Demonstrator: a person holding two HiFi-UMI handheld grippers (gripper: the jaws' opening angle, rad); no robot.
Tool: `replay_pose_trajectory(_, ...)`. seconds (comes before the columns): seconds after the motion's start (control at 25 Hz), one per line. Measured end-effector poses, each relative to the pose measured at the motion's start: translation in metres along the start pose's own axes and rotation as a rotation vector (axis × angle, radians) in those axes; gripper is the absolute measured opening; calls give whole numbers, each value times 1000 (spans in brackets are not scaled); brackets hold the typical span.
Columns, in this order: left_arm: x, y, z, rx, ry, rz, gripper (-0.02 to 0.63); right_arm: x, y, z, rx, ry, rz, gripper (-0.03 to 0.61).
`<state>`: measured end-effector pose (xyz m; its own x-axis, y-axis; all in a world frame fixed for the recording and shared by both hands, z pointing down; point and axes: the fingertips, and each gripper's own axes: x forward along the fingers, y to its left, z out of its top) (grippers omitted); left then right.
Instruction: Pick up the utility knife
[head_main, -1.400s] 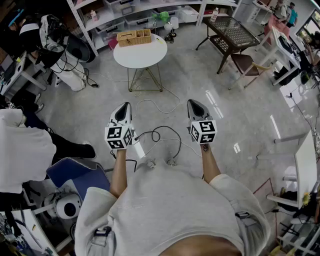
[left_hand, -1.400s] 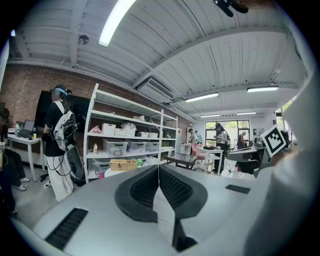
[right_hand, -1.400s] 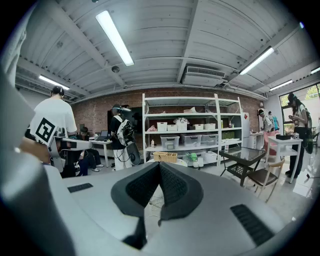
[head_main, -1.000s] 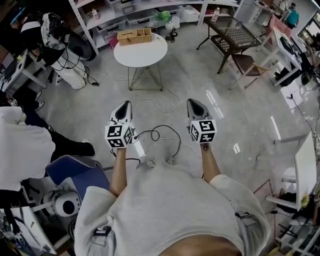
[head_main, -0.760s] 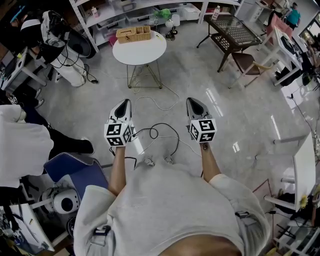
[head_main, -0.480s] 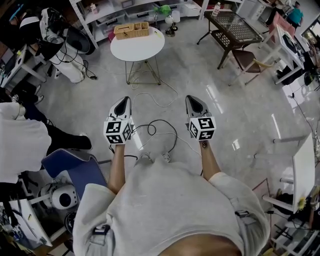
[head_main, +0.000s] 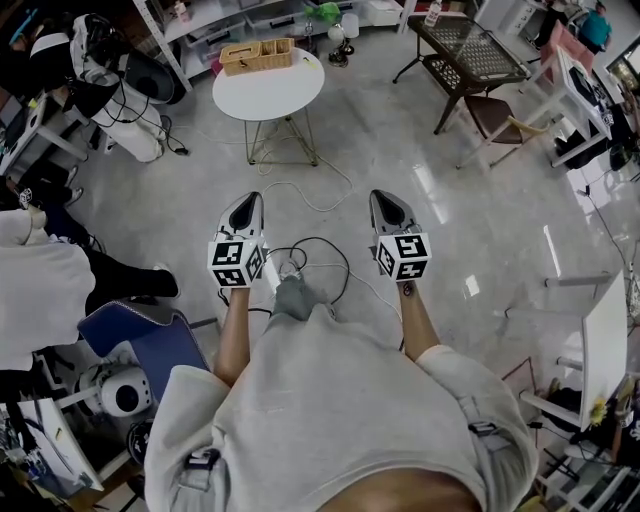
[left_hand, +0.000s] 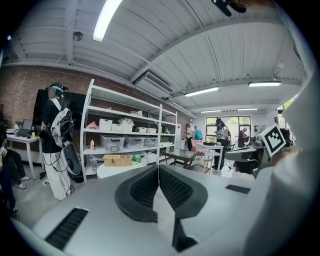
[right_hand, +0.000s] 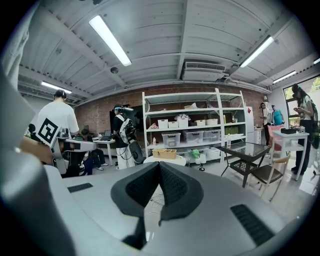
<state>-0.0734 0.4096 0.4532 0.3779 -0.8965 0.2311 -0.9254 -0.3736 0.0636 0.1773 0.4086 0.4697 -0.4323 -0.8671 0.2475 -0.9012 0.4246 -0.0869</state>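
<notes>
Your left gripper (head_main: 246, 203), at centre left, has its jaws pressed together on nothing, a grey shoe (head_main: 291, 297) has just stepped into view beside it, and your right gripper (head_main: 386, 200) is equally closed and empty, so you are still walking toward the round white table (head_main: 270, 95) at upper left, and no utility knife is visible yet.

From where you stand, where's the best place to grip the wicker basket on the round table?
Probably the near long wall of the wicker basket: come from above and straddle its rim. It stands upright and open-topped at the far edge of the round table, so the thin wall is exposed.
</notes>
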Motion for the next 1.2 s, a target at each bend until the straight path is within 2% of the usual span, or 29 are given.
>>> replay_pose_trajectory(0.28, 44, 20, -3, -16, 0, -9, 21, 40, -18, 0, -6, 15, -11, 31)
replay_pose_trajectory(0.6, 124, 61, 16, -27, -6, -52, 21, 116, -41, 26, -22, 17, -42, 31)
replay_pose_trajectory(0.92, 209, 131, 54, -28, -12, -101, 21, 214, -51, 67, -29, 21, -82, 31)
replay_pose_trajectory(1.2, 271, 181, 72, -37, -21, -140, 21, 283, -57, 93, -54, 26, -111, 31)
